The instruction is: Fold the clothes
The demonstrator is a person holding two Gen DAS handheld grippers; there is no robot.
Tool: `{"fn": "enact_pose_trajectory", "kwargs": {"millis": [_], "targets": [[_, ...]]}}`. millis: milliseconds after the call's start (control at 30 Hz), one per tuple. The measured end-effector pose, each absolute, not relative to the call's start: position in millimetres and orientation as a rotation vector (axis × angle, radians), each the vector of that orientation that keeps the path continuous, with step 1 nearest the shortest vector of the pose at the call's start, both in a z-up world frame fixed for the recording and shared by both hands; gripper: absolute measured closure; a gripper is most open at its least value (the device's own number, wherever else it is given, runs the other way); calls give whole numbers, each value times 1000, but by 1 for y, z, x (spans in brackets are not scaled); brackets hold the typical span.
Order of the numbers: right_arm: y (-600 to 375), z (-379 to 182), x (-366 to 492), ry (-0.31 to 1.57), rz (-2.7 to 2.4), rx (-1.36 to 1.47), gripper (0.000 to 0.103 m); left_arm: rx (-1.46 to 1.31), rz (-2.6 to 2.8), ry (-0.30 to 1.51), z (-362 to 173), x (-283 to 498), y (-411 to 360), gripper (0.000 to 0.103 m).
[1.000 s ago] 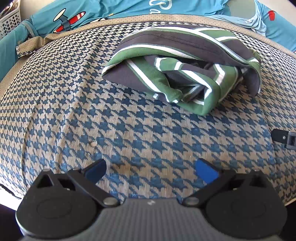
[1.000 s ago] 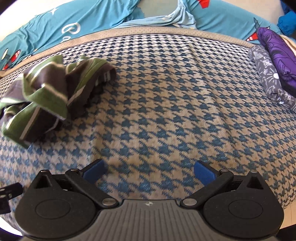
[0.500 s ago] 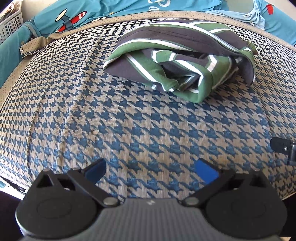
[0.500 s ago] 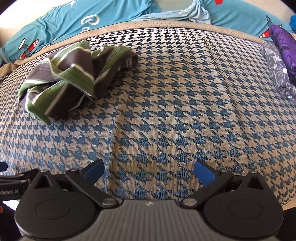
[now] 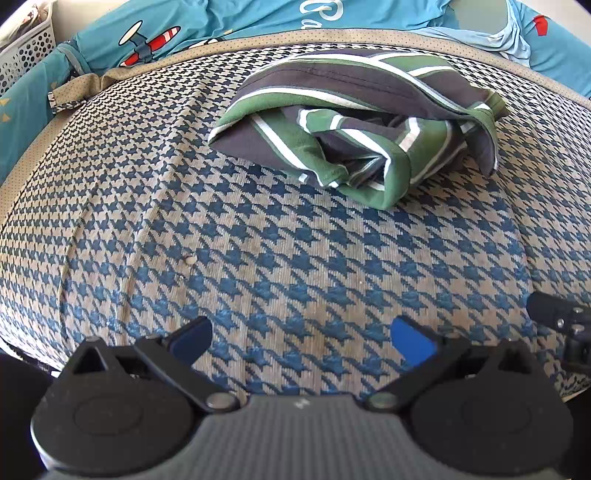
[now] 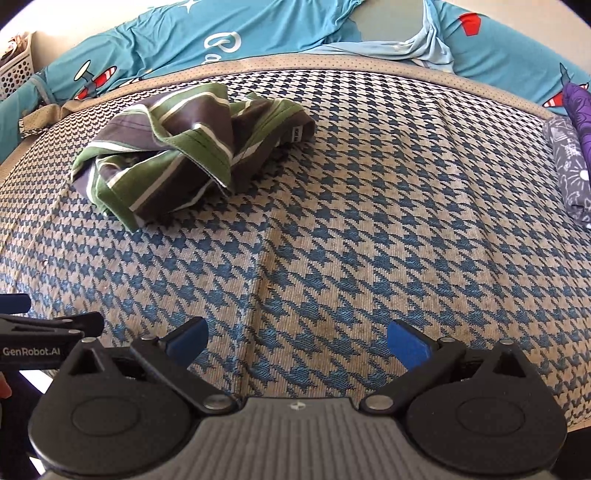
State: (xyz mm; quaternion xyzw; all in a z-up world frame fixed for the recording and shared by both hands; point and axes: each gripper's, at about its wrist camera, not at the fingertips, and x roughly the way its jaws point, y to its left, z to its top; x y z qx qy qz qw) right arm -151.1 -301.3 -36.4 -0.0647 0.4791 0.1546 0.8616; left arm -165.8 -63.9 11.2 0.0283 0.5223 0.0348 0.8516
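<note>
Both my grippers hang over the near edge of the bed w/ the houndstooth cover [image 5: 258, 258], and neither has hold of anything: left gripper [image 5: 301, 338] spread wide, blue pads [image 5: 412, 341] well apart, nothing but cover between them; right gripper [image 6: 297, 338] same, wide and empty. The striped green-and-grey garment [image 5: 354, 122] lies in a crumpled heap toward the far edge of the bed, left of centre from the right wrist view [image 6: 184, 147], layers bunched, a hem turned over, label end poking out. Not folded as it lies. What's changed over the last sec: the heap sits a bit lower and fuller in the left view, and in the right view it has slid from the far-left side toward the middle, so both grippers have swung round to face it; the cloth itself keeps the same shape. Folded purple and grey-print pieces [image 6: 570, 166] rest at the right edge, a teal aeroplane-print sheet [image 6: 221, 33] beyond the far edge. My read: I'm lining up on the heap, prob. to spread it flat, but it's still well apart from both grippers.
</note>
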Motion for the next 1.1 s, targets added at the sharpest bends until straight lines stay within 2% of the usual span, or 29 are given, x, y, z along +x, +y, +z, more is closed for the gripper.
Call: {"fn": "enact_pose_trajectory", "kwargs": {"millis": [1100], "targets": [[-286, -39, -147, 1017, 389, -161, 0, 53, 73, 1102, 13, -170, -62, 0]]}}
